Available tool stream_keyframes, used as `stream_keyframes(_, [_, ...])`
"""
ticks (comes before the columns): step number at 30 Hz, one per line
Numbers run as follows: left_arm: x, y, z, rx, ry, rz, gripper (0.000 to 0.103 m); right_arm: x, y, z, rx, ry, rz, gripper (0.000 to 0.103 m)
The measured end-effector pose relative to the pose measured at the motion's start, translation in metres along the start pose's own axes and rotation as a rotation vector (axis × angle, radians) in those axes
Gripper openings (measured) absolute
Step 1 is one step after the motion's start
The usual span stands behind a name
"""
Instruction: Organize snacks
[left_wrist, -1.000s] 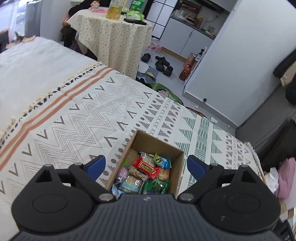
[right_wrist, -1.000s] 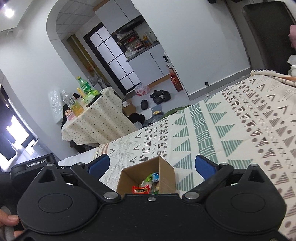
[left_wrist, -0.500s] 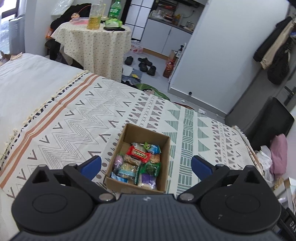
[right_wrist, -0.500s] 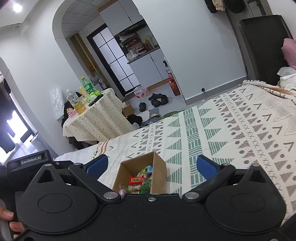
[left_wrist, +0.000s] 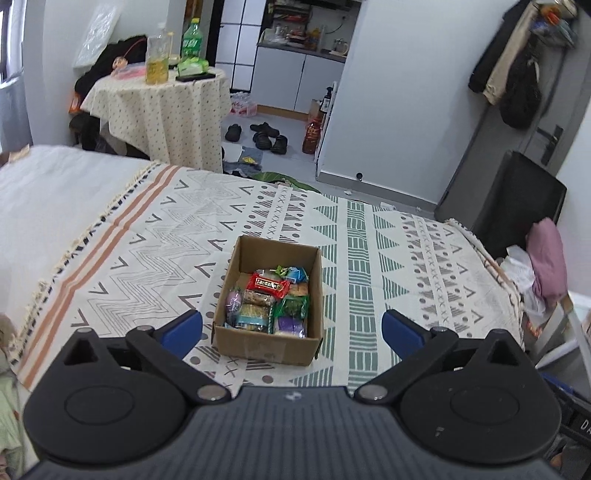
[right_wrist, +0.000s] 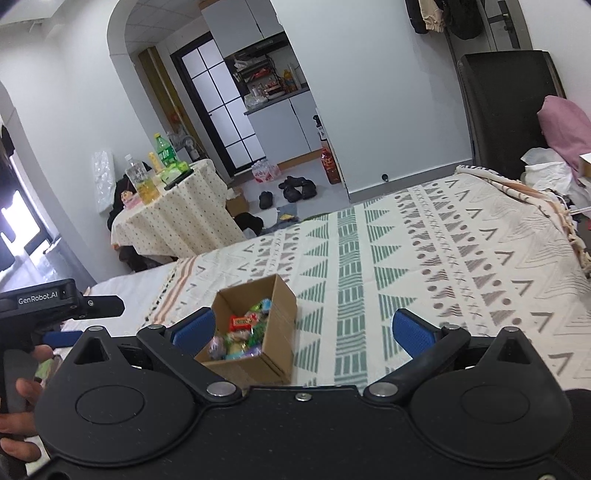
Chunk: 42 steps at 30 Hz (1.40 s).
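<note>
both sets of fingers spread wide, empty; only the right view shows the person's hand (right_wrist: 16, 417) by the snack box (right_wrist: 251, 365).

Lots of flat bare room on the patterned cream blanket on the bed (left_wrist: 369, 266), all around the small open brown cardboard box (left_wrist: 267, 334). Only this box in the way there, open at the top, with four walls and colourful snack packets (left_wrist: 269, 299) filling the bottom. Wide gap between the blue pads of the left hand-held gripper (left_wrist: 291, 330), nothing inside it. Same for the right hand-held gripper (right_wrist: 301, 330). Beyond the far bed edge, a round counter with a dotted cream cloth (left_wrist: 162, 114), well apart.
</note>
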<state>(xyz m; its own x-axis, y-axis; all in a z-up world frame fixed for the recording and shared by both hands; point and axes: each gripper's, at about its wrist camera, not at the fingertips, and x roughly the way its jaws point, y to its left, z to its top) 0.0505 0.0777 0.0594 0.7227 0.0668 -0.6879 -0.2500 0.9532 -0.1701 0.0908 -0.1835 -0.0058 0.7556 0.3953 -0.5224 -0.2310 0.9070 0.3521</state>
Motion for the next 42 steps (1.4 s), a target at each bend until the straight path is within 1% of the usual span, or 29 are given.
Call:
stream_keyframes(4, [-0.012, -0.004, -0.011, 0.032, -0.007, 0.004, 0.103, -0.011, 0.001, -0.007, -0.029, 0.015, -0.009, 0.103])
stream_keyframes(10, [-0.027, -0.009, -0.028, 0.074, -0.015, 0.007, 0.103, -0.029, 0.001, -0.014, -0.055, 0.011, -0.013, 0.103])
stream_keyframes(17, [-0.038, -0.014, -0.044, 0.118, -0.021, 0.022, 0.103, -0.04, 0.006, -0.023, -0.091, 0.033, -0.01, 0.103])
stream_keyframes(20, [-0.038, -0.015, -0.049, 0.143, -0.015, 0.029, 0.103, -0.041, 0.01, -0.027, -0.112, 0.045, -0.007, 0.103])
stream_keyframes(26, [-0.036, -0.015, -0.054, 0.158, -0.007, 0.035, 0.103, -0.04, 0.017, -0.031, -0.139, 0.066, 0.002, 0.103])
stream_keyframes(36, [-0.032, -0.014, -0.059, 0.173, -0.003, 0.023, 0.103, -0.041, 0.02, -0.033, -0.152, 0.056, -0.005, 0.103])
stream_keyframes(42, [-0.029, -0.008, -0.059, 0.157, -0.003, 0.028, 0.103, -0.038, 0.026, -0.032, -0.161, 0.055, 0.004, 0.103])
